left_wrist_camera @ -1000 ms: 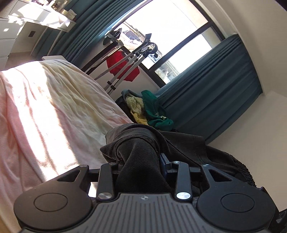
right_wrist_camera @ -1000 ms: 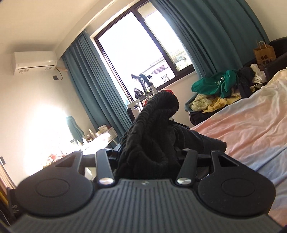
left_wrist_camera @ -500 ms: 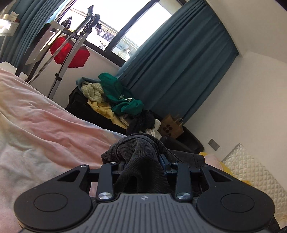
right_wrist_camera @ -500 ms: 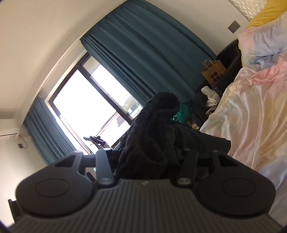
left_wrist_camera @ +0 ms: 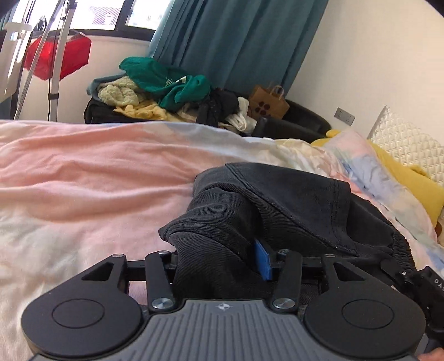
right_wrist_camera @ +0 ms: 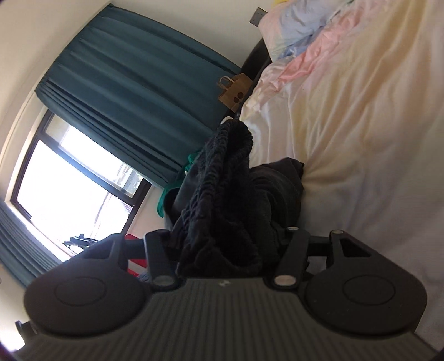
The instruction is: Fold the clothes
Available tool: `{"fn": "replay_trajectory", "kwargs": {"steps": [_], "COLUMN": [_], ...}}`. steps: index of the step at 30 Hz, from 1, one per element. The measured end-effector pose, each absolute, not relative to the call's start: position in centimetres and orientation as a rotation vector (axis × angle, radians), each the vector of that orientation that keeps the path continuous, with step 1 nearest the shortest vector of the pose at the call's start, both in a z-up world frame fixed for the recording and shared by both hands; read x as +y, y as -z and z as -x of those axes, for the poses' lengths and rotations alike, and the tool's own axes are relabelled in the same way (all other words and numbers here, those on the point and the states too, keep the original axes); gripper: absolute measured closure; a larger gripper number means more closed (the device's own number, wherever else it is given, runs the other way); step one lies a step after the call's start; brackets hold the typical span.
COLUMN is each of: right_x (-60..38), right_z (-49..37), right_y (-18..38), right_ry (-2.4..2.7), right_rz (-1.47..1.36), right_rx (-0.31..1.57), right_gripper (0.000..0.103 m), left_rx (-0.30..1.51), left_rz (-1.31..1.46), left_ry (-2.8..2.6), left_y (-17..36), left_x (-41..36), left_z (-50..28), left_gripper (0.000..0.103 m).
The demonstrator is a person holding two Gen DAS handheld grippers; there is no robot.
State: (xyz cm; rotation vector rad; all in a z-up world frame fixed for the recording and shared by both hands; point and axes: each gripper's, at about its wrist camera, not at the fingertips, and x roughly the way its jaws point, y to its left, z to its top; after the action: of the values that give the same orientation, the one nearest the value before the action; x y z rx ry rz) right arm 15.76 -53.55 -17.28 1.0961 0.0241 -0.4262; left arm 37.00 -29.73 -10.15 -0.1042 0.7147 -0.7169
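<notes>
The left gripper [left_wrist_camera: 219, 261] is clamped on a bunched fold of the dark grey corduroy garment [left_wrist_camera: 291, 211]. The cloth hides both fingertips; only 1 blue pad [left_wrist_camera: 262, 263] shows at the right side of the fold. From the grip the garment spreads rightwards over the pink and pale yellow bed sheet [left_wrist_camera: 83, 188], its elastic waistband [left_wrist_camera: 399, 250] at the far right partly cut off by the gripper body. To the left, the bed lies bare and wrinkled as far as its far edge. Past that edge sits a heap of green, yellow and black clothes [left_wrist_camera: 166, 94], then a brown paper bag [left_wrist_camera: 267, 101] against the teal curtain [left_wrist_camera: 236, 41].

The right gripper [right_wrist_camera: 222, 244] is likewise closed on the same garment, gripping the gathered waistband, which bulges upward and covers the fingertips completely. This view is tilted. The sheet fills its right side, unobstructed up to the pale blue and pink pillows [right_wrist_camera: 294, 22] at the top edge.
</notes>
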Motion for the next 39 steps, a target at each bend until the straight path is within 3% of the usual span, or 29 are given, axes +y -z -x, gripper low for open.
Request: {"fn": "replay_trajectory", "kwargs": {"steps": [5,9,21,28,32,39], "right_x": [-54.0,-54.0,-46.2,-40.9,-38.4,-34.3], "right_z": [-15.3,-14.3,-7.0,-3.0,-0.7,3.5], "right_y": [18.2,16.2,6.7,2.8,1.4,0.1], "right_ry": [0.432,0.467,0.6,0.52,0.441,0.386], "right_rz": [-1.129,-1.173,-0.708,-0.521,-0.479,-0.415], "right_rx": [0.083,0.154,0.232,0.213,0.212,0.169], "right_gripper": [0.033,0.032,0.032,0.032,0.032,0.032], "left_rx": [0.692,0.661,0.542,0.471,0.431,0.375], "left_rz": [0.031,0.001,-0.041,-0.096,-0.144,-0.188], "left_ry": [0.673,0.653,0.663,0.654,0.642,0.611], "left_y": [8.3,5.8,-3.1,-5.8,-6.5,-6.7], "left_x": [-28.7,-27.0,-20.9,-18.1,-16.6,-14.3], "left_z": [-34.3,-31.5,-19.7,-12.6,-8.8,-2.9], "left_gripper": [0.046,0.047,0.038,0.023,0.021,0.004]}}
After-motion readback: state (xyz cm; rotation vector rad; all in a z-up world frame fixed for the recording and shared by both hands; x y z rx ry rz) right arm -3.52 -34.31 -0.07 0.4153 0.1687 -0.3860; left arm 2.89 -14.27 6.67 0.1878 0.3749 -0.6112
